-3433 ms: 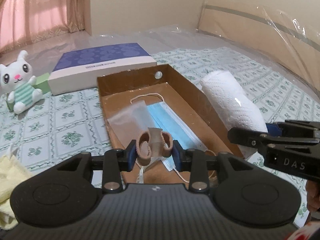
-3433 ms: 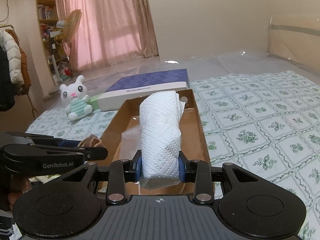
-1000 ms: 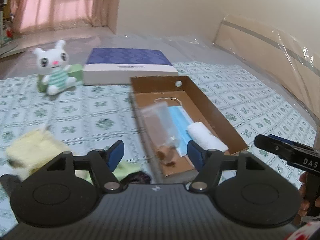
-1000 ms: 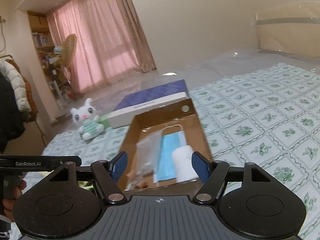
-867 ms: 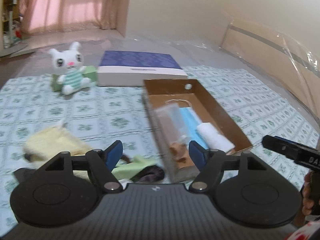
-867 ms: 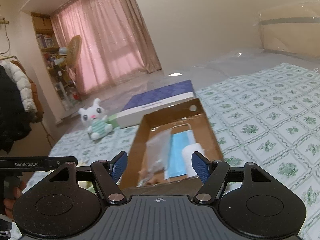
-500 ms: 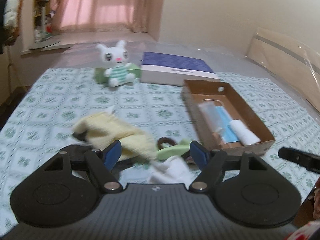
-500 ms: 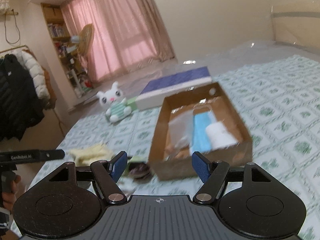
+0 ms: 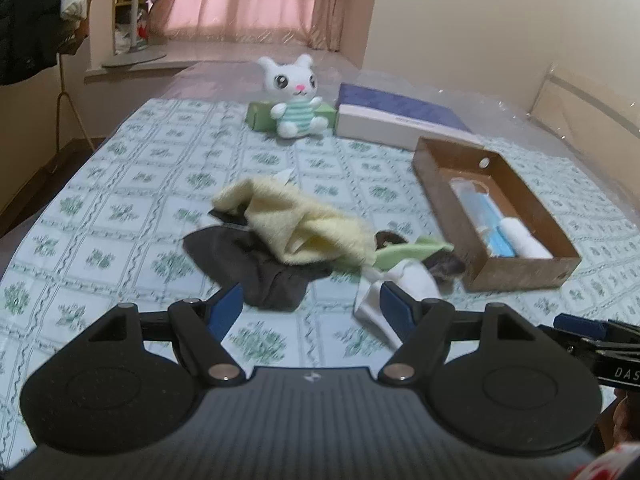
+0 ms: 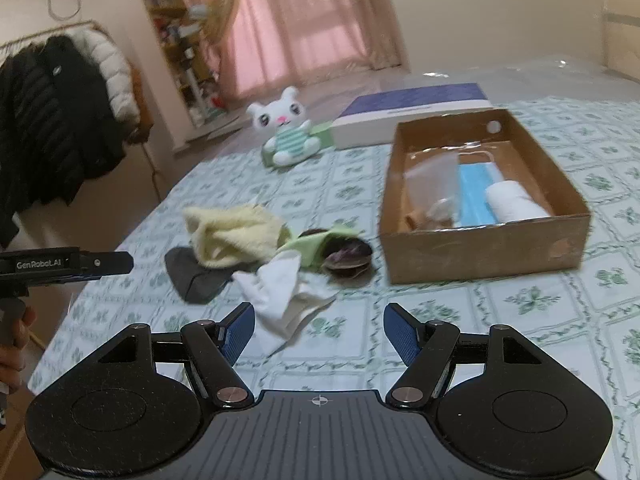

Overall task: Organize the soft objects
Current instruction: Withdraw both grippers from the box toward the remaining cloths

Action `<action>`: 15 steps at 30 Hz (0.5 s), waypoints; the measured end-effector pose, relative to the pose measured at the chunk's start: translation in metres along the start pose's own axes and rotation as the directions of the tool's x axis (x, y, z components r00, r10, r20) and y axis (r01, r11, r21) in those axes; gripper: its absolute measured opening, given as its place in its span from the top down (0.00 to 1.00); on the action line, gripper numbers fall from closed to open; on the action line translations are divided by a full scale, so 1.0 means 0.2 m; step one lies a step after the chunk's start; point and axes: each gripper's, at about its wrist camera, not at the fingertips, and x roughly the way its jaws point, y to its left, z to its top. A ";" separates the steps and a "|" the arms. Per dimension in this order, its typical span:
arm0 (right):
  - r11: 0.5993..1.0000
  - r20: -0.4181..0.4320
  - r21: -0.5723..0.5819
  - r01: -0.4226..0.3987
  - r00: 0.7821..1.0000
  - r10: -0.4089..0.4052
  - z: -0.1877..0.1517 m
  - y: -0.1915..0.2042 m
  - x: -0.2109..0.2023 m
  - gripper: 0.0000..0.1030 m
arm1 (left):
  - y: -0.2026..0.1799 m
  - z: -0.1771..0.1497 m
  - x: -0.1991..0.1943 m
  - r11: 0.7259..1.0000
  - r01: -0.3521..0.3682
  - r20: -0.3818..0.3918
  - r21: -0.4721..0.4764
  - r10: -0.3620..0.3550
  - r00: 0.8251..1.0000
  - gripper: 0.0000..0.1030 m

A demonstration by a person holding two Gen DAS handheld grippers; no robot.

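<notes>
A heap of soft things lies on the patterned bedspread: a yellow towel (image 9: 296, 228) (image 10: 236, 232), a dark grey cloth (image 9: 256, 268) (image 10: 194, 274), a light green cloth (image 9: 404, 250) (image 10: 316, 246), a white cloth (image 9: 404, 284) (image 10: 280, 292) and a dark round piece (image 10: 346, 258). To its right stands a brown cardboard box (image 9: 520, 276) (image 10: 480, 248) that holds a blue face mask (image 10: 474, 192), a white roll (image 10: 516, 202) and a clear bag (image 10: 432, 176). My left gripper (image 9: 310, 306) is open just short of the heap. My right gripper (image 10: 318, 332) is open too, with nothing between its fingers.
A white plush bunny (image 9: 294, 96) sits at the far side against a green box (image 9: 260, 114), beside a flat blue-lidded box (image 9: 396, 118). Jackets (image 10: 52, 124) hang at the left past the bed edge. A hand (image 10: 12, 356) holds the left tool.
Both grippers have pulled back from the cardboard box and swung left, so the cloth heap is now in front of them. The roll and the brown piece they once held lie in the box.
</notes>
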 end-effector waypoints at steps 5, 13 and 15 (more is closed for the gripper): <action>0.999 -0.033 -0.049 -0.022 0.999 0.020 -0.04 0.07 0.07 0.31 | 0.04 -0.05 0.02 1.000 -0.018 -0.027 -0.012 0.018 0.999 0.29; 0.996 -0.075 -0.086 -0.039 0.997 0.033 -0.08 0.13 0.17 0.31 | 0.07 -0.08 0.09 0.999 -0.030 -0.053 -0.017 0.029 0.998 0.29; 0.995 -0.080 -0.096 -0.037 0.996 0.030 -0.08 0.14 0.18 0.31 | 0.07 -0.08 0.10 0.999 -0.032 -0.058 -0.020 0.031 0.998 0.29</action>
